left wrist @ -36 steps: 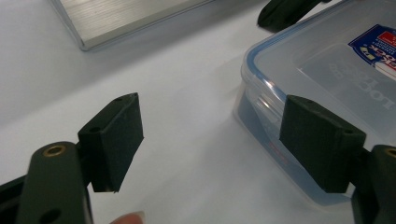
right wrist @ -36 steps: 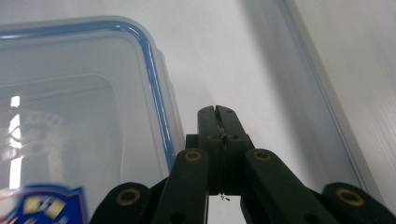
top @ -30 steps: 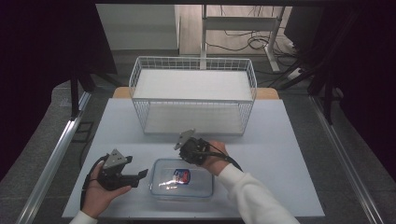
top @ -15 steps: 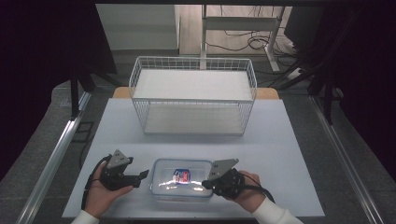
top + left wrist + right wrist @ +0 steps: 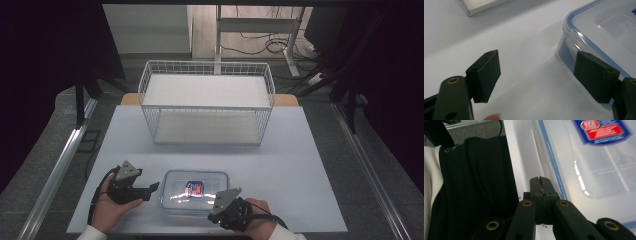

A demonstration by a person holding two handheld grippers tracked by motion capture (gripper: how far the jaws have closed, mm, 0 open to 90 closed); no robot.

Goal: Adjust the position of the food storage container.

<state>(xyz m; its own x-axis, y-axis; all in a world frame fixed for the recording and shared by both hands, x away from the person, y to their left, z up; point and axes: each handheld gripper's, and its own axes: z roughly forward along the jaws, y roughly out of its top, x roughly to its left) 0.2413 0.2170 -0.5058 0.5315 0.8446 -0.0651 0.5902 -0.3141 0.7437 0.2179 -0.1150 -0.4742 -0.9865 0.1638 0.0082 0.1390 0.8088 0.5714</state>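
A clear plastic food container (image 5: pixel 195 192) with a blue-sealed lid and a red and blue label (image 5: pixel 194 188) lies near the table's front edge. My left gripper (image 5: pixel 152 188) is open at the container's left end (image 5: pixel 571 47); its right jaw is close against the container wall, the left jaw over bare table. My right gripper (image 5: pixel 220 205) is at the container's front edge, its jaws pressed together with nothing between them (image 5: pixel 539 180), beside the lid's rim (image 5: pixel 554 162).
A white wire basket (image 5: pixel 207 102) stands at the back middle of the white table (image 5: pixel 310 165). A metal rail (image 5: pixel 55 170) runs along the table's left side. A dark sleeve (image 5: pixel 474 185) hangs close in the right gripper view.
My right gripper has swung from behind the container, round its right end, to its front edge. The left gripper has stayed at the container's left end.
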